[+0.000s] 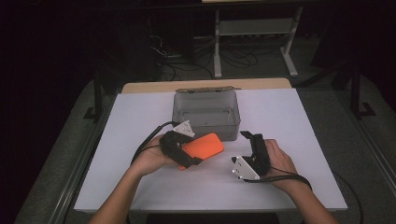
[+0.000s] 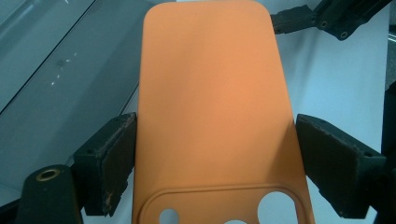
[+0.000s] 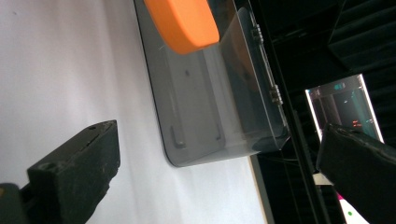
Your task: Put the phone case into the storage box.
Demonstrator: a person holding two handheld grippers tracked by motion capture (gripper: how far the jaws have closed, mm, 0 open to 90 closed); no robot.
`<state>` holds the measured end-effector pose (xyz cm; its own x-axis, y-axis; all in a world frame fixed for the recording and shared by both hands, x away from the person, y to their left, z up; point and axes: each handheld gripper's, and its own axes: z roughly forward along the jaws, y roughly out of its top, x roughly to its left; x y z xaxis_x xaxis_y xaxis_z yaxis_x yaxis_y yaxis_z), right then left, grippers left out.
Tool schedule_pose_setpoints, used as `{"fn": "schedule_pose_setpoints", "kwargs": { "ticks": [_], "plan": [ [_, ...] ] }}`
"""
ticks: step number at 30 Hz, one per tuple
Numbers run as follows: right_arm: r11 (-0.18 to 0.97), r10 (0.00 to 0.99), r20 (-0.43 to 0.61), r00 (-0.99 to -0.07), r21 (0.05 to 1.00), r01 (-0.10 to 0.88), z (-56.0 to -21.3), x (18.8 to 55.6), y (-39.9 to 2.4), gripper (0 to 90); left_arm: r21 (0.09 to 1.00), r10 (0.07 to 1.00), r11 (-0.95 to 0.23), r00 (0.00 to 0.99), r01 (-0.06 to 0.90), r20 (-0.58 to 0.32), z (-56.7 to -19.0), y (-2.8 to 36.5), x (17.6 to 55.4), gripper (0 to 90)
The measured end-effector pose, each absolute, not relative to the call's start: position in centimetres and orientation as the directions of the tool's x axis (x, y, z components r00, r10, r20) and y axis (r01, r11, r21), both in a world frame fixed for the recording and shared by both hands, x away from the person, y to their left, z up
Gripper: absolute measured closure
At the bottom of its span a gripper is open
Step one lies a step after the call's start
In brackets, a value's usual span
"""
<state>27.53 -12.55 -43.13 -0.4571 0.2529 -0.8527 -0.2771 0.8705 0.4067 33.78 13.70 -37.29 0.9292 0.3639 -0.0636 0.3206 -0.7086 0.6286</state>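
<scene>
High view: left gripper (image 1: 184,151) sits left of frame centre, clamped on an orange phone case (image 1: 203,147). The case lies roughly flat, its free end pointing toward the right of the frame and just short of the near wall of the clear plastic box (image 1: 206,114), which stands open at the upper middle of the white table (image 1: 299,121).

Left gripper view: the case (image 2: 210,102) runs up the middle of the frame, camera cut-outs at the bottom edge. Both black pads (image 2: 116,158) press against its long sides, so the jaws are closed on a wide thing, not standing free. The box wall shows grey at upper left.

Right gripper (image 1: 250,149), right of centre in the high view, rests near the table, holding nothing. Right gripper view: jaws wide apart at the bottom corners, bare table between them; the box (image 3: 210,112) lies across the middle, and the free end of the case (image 3: 184,21) shows at the top.

Judgement: the step in hand looks like carrying the case to the box; placing not yet done. Next move calls for lifting the free end over the near wall, lowering the case into the box, then opening the jaws. Risk: the case catching the rim.
</scene>
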Motion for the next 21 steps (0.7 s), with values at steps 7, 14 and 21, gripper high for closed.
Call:
{"fn": "schedule_pose_setpoints", "kwargs": {
  "ticks": [7,14,21],
  "plan": [
    [0.877,0.226,-0.873,-0.431,0.375,-0.300,-43.2,27.3,-12.3,0.0,0.628,0.368,-0.707,0.928,0.325,-0.066,-37.3,13.7,33.8,15.6],
    [0.885,0.186,-0.895,-0.404,0.332,-0.326,-43.4,27.0,-11.8,0.0,0.626,0.369,-0.708,0.927,0.326,-0.065,-37.2,13.7,33.8,15.6],
    [0.895,0.142,-0.918,-0.371,0.279,-0.347,-43.5,26.7,-11.0,0.0,0.626,0.369,-0.708,0.927,0.326,-0.065,-37.2,13.7,33.8,15.6]
  ]
}}
